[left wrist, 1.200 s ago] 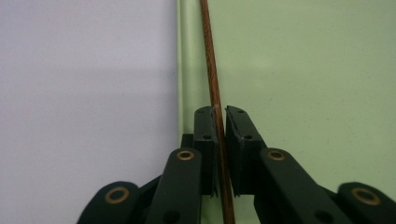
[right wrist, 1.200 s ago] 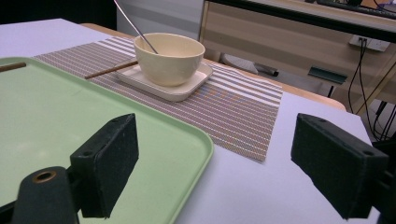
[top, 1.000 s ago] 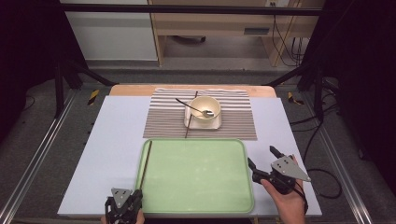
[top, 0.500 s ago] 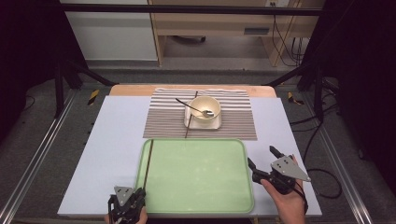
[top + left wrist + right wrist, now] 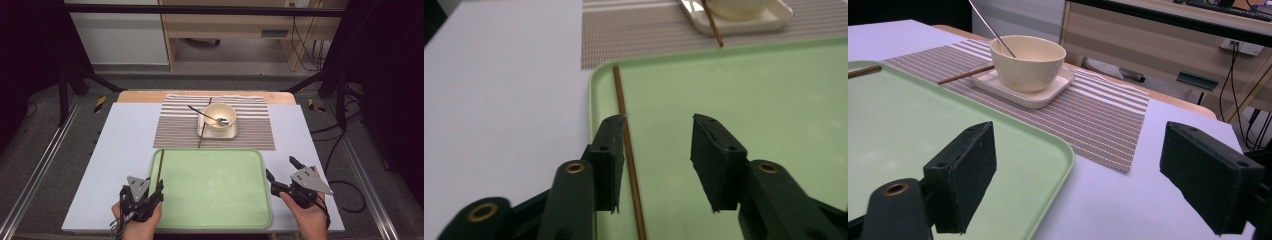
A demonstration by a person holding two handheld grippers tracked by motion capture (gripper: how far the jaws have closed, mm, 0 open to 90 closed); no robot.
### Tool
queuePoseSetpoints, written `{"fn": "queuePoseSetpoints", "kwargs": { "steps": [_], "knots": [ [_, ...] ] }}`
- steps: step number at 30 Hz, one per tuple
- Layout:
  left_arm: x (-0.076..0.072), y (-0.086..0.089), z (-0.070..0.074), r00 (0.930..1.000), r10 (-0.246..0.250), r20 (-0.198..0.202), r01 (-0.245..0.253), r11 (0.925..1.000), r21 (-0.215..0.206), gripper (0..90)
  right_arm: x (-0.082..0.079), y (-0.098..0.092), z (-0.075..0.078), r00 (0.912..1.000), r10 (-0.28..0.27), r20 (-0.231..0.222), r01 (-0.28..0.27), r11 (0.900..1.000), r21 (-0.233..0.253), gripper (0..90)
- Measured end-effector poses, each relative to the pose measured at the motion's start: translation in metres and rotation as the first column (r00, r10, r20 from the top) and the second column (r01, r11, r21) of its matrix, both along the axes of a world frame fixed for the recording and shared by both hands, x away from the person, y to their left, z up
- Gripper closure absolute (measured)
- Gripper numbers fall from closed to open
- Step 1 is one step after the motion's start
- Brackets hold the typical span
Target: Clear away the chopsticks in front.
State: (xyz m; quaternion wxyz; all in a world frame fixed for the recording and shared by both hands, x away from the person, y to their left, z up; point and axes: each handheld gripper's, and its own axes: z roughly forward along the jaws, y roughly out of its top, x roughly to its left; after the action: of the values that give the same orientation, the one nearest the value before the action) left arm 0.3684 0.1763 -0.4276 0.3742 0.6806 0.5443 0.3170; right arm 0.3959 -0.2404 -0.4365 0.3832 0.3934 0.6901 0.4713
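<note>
Left hand-held gripper (image 5: 659, 165) hides chopstick's (image 5: 624, 125) near end.

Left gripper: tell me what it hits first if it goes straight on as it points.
Probably the chopstick in the green tray: it runs beside the left gripper's left jaw, jaws open. Past that, the striped mat; depth is unclear.

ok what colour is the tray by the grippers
Pale green; the tray shows best in the high view.

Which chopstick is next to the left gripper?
The chopstick lying in the tray along its left edge, beside the left gripper. The other leans on the plate.
</note>
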Motion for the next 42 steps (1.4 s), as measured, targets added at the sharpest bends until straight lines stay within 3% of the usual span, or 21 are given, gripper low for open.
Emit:
{"fn": "queuePoseSetpoints", "kwargs": {
  "steps": [7, 13, 20, 24, 31, 36, 42],
  "knots": [
    [0.033, -0.018, 0.018, 0.9974, -0.069, 0.022, 0.068, 0.9969, 0.04, 46.2, 0.0, -0.002, -0.001, 0.9999, -0.01, -0.003, 0.01, 1.0, -0.004, 14.5],
    [0.057, -0.034, 0.022, 0.9913, -0.129, 0.026, 0.127, 0.9896, 0.068, 40.4, 0.0, -0.006, -0.001, 0.9997, -0.024, -0.004, 0.024, 1.0, 0.001, 13.5],
    [0.079, -0.053, 0.025, 0.9788, -0.204, 0.018, 0.201, 0.9745, 0.099, 33.4, 0.0, -0.007, -0.001, 0.9996, -0.029, -0.005, 0.029, 1.0, 0.003, 12.7],
    [0.092, -0.062, 0.027, 0.9741, -0.226, -0.008, 0.225, 0.9689, 0.102, 33.3, -0.001, -0.008, 0.001, 0.9995, -0.033, 0.001, 0.033, 0.999, 0.009, 12.5],
    [0.115, -0.077, 0.032, 0.9637, -0.267, -0.005, 0.265, 0.9563, 0.123, 32.2, -0.004, -0.009, 0.002, 0.9994, -0.034, 0.004, 0.034, 0.999, 0.016, 12.0],
    [0.133, -0.085, 0.035, 0.9581, -0.286, -0.007, 0.286, 0.9547, 0.082, 31.5, -0.002, -0.009, 0.001, 0.9996, -0.03, 0.004, 0.03, 1.0, 0.008, 11.8],
    [0.15, -0.094, 0.036, 0.9506, -0.309, -0.034, 0.311, 0.9452, 0.101, 42.4, -0.002, -0.009, 0.0, 0.9995, -0.031, 0.002, 0.031, 1.0, 0.006, 11.9]
  ]
}}
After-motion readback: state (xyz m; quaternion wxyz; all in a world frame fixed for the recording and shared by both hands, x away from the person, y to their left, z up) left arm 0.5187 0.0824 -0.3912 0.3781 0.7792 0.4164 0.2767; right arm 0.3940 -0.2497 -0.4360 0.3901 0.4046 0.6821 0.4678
